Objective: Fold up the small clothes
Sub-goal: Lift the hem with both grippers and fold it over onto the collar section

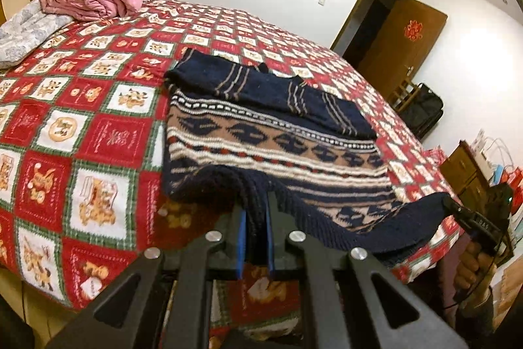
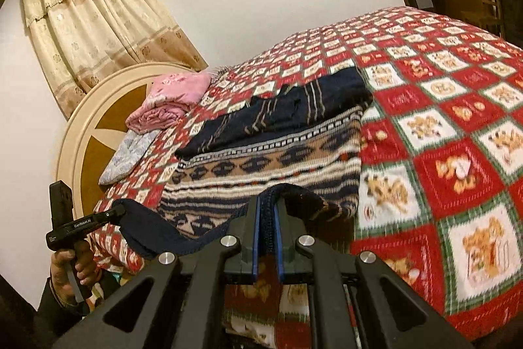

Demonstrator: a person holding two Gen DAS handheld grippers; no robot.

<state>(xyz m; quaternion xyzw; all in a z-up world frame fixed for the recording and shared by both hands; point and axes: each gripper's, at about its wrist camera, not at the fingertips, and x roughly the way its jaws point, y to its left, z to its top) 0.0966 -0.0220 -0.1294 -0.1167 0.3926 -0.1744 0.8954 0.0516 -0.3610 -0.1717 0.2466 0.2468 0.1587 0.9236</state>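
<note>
Near hem of sweater is clamped at both corners: left gripper and right gripper are closed on it. Body is spread on bed, far ahead; hem axis runs left-right.

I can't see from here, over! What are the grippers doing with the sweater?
Left hand-held gripper shut on sweater hem. Right hand-held gripper shut on hem too. Sleeves folded in, sweater on bedspread. Nothing in the way.
</note>
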